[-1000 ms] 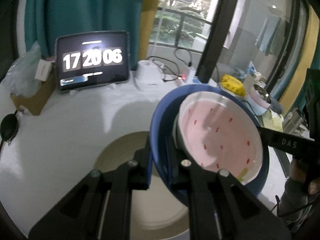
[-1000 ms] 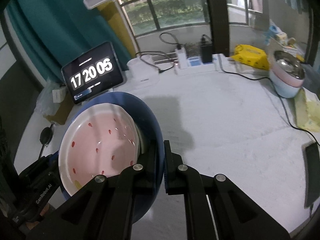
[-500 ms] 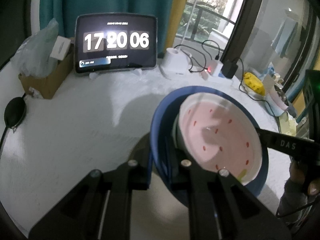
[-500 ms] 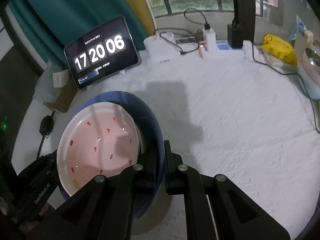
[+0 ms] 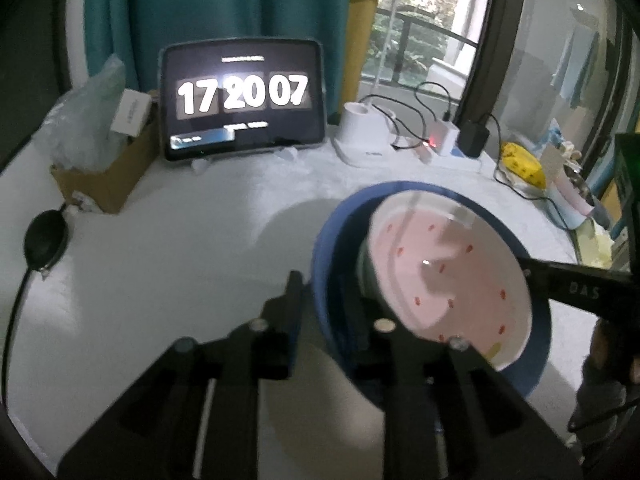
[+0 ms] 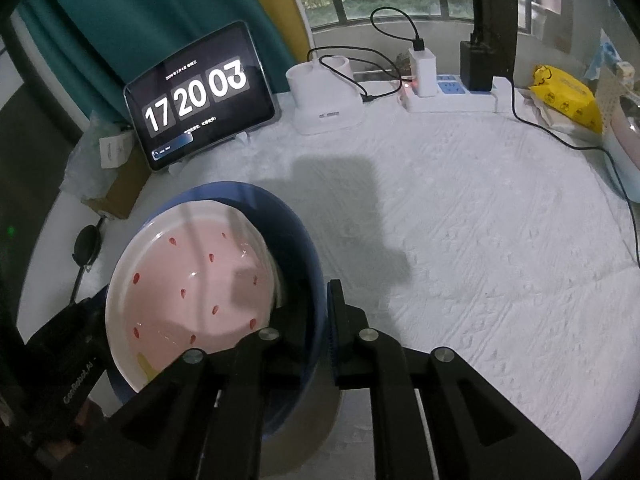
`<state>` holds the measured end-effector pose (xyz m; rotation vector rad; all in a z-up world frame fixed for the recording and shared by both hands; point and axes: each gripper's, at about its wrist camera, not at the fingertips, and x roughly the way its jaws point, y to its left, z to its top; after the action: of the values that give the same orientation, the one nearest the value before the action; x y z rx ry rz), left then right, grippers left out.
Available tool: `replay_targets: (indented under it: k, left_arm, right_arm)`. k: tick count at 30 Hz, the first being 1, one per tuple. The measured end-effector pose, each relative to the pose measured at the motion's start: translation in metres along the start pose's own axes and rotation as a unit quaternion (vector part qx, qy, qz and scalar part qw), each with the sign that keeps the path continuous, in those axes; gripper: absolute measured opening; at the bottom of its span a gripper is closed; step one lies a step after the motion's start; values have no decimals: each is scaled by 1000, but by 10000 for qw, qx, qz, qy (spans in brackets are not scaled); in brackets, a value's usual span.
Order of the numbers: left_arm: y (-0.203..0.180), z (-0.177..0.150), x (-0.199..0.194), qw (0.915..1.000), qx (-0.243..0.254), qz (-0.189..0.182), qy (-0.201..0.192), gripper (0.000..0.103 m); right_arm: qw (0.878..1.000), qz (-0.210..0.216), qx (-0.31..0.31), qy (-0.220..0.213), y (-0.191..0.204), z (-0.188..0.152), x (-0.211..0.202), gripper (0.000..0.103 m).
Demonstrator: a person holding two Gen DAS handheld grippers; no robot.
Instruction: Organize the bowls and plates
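2 nested bowls sit low over the white cloth-covered table (image 6: 460, 220), front-left area. Outer: blue bowl (image 6: 296, 248), deep, dark rim. Inner: pink bowl (image 6: 192, 280), white rim, red seed-like dots, 1 yellow-green mark near edge, glossy w/ reflections.

L gripper (image 5: 320, 308): fingers straddle blue rim, have just been opening; gap visible on outer side, so pads not pressing. R gripper (image 6: 316, 308): fingers either side of opposite rim, also just been opening, narrow gap, rim betw. them, no clamp seen.

Bkgd: tablet clock (image 6: 200, 92), power strip (image 6: 452, 92).

One blue bowl (image 6: 304, 280), one pink bowl (image 6: 192, 292)
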<state>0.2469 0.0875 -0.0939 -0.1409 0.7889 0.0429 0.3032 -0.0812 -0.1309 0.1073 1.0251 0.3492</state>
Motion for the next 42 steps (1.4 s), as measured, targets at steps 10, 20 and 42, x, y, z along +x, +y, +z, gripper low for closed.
replay_targets:
  k: [10,20,42]
  left_arm:
    - [16,-1,-20,9982,-378,323,-336,49]
    - [-10,-5,-66,9918,96,511,-1166,67]
    - [-62,-30,-142,9834,304,-89,-1789,96]
  right_arm:
    - [9983,-412,-175,-362,-2,-7,-12,41]
    - [9929,-680,-406,-890,0,-17,-49,59]
    - [9726,-1349,-462,-1839,-31,-71,-143,59]
